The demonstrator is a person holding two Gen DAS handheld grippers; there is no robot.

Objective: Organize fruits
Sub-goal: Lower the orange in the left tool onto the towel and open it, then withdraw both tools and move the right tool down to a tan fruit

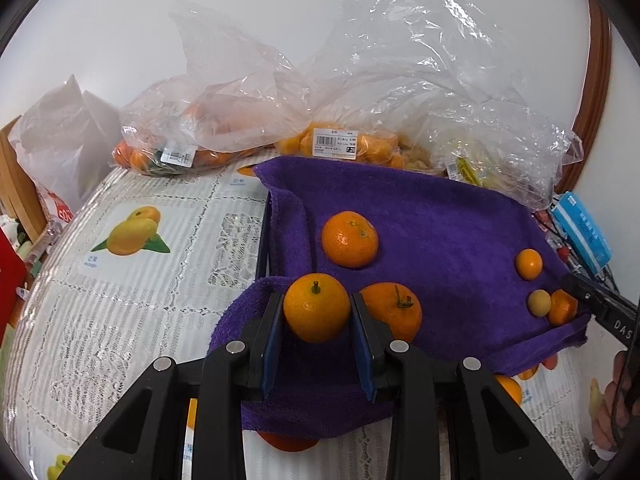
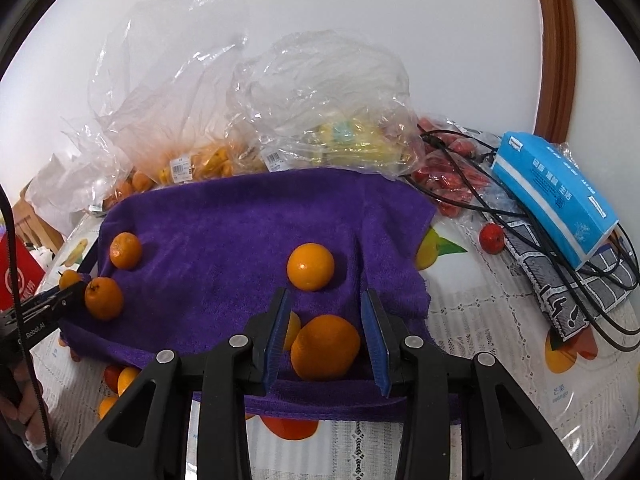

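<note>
Fruits at stake: loose round orange citrus lying on a purple terry towel (image 1: 440,216) spread over a lace-patterned tablecloth with printed fruit (image 1: 132,280).
Left wrist view, grip: the left gripper (image 1: 317,312) is clenched on a stemmed orange mandarin (image 1: 317,307), both blue pads pressed to its sides at the towel's near edge.
Left wrist view, waiting: a second stemmed orange (image 1: 394,310) sits just beside the held one; a larger orange (image 1: 350,239) lies farther back; a small orange kumquat (image 1: 529,264), a pale yellowish small fruit (image 1: 539,302) and another orange fruit (image 1: 562,307) sit at the towel's right side by the right gripper's tip.
Right wrist view, grip: the right gripper (image 2: 325,312) straddles a smooth round orange (image 2: 325,347); a gap shows on each side, so it looks released, not gripping.
Right wrist view, waiting: one more round orange (image 2: 311,266) lies ahead on the towel.
Done so far: unclear; no sorted group or container shows.
Left to do: judged nearly everything, since clear plastic bags of fruit (image 2: 188,160) at the back look untouched.
</note>
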